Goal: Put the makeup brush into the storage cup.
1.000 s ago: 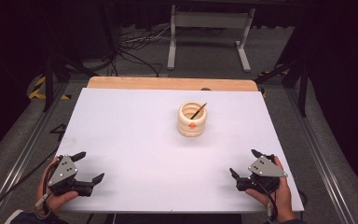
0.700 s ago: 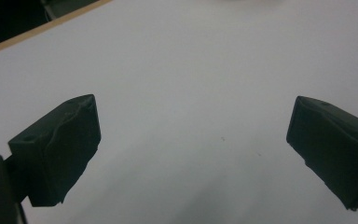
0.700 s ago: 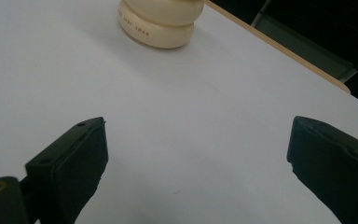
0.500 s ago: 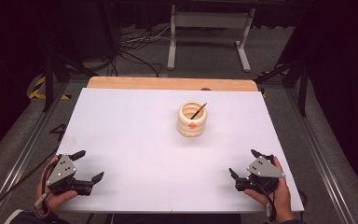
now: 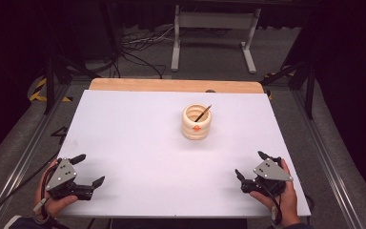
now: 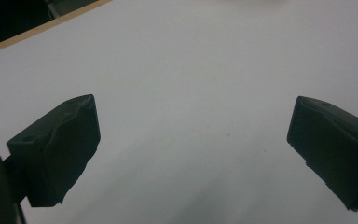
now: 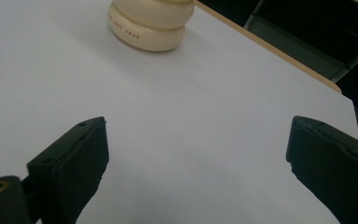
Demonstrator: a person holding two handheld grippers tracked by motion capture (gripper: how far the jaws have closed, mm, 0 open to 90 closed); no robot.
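A cream ribbed holder (image 5: 197, 122) stands toward the far edge of the tabletop (image 5: 138, 138), right of centre, with a brush (image 5: 203, 113) inside, its long axis leaning up toward the far right corner. The left gripper (image 5: 86, 170) and right gripper (image 5: 249, 164) rest near the near corners, jaws spread wide, empty. Best to approach the handle along its lean, then close gently.

Work surface: table (image 5: 138, 143) with flat white top, rectangular. Bare wooden strip (image 5: 171, 85) exposed along far edge. Cream ribbed holder (image 5: 197, 122) stands upright directly on white top, right of centre, toward far edge; orange mark on its near side. Thin dark stick (image 5: 202, 113) leans inside holder, tip pointing up and right. Metal rails flank table, left and right.
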